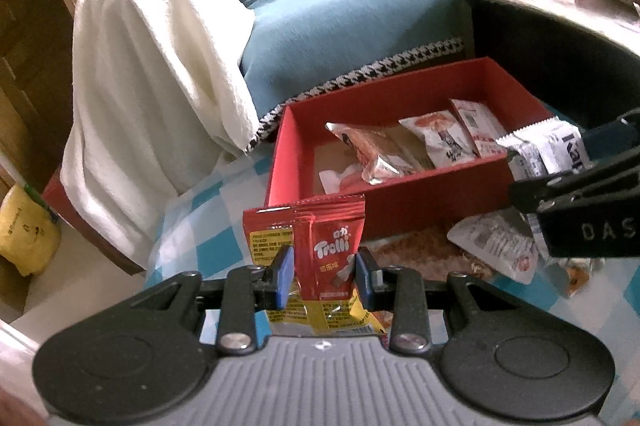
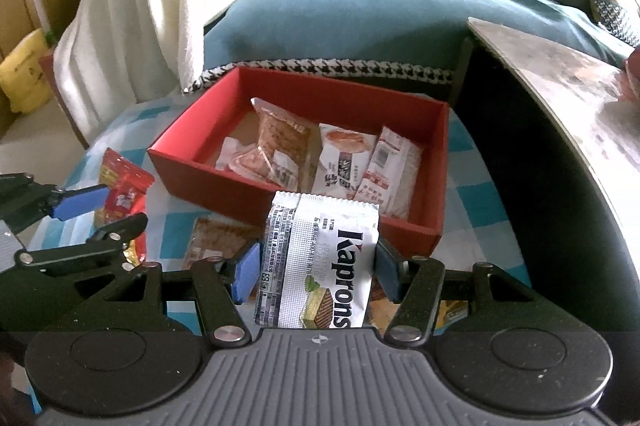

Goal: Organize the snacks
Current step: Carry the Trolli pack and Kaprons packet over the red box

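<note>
Between each gripper's clamped jaws: left, Trolli packet (image 1: pixel 329 258); right, Kaprons packet (image 2: pixel 320 262).

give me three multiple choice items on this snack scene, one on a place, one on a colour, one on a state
1. Where do the wrapped snacks already put away lie?
A. in the box
B. on the sofa
C. on the white towel

2. What colour is the box?
A. blue
B. red
C. yellow

3. What is the left tool doing?
A. standing open and empty
B. shut on the Trolli packet
C. shut on a racket

Answers:
1. A, several packets lie inside its walls.
2. B, its walls are red in both views.
3. B, the blue pads press the red packet from both sides, while the right tool is shut on the white Kaprons packet.
</note>
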`<action>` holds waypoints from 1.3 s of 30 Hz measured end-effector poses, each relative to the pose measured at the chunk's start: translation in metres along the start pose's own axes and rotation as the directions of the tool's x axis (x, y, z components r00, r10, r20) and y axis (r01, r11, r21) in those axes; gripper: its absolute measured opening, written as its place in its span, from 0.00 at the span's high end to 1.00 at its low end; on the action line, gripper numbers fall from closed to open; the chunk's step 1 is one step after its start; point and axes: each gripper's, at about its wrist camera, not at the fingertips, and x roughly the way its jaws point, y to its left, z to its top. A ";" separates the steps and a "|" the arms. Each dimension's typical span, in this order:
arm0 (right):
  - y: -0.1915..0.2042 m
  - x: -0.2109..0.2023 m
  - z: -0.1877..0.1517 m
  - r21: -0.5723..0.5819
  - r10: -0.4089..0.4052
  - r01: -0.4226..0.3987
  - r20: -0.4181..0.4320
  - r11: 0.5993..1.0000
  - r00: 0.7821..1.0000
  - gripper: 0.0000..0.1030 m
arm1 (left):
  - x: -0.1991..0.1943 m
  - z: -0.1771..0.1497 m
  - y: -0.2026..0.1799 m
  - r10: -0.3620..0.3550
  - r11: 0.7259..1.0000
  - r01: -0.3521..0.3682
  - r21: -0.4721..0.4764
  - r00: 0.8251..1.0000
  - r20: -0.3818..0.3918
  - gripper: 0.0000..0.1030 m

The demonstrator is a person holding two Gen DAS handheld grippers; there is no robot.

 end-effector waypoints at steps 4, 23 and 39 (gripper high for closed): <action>-0.001 -0.001 0.005 0.008 0.002 -0.002 0.013 1.000 1.000 0.36 | -0.004 0.007 0.000 0.015 1.000 -0.015 -0.003 0.999 0.032 0.72; -0.018 0.002 0.036 0.075 -0.031 0.024 0.086 0.997 0.996 0.36 | 0.015 0.050 -0.003 0.037 0.999 -0.034 -0.034 0.996 0.076 0.72; -0.037 0.038 0.061 0.123 -0.070 0.061 0.072 0.991 0.995 0.36 | 0.049 0.080 -0.006 0.019 0.999 -0.016 -0.048 0.997 0.078 0.72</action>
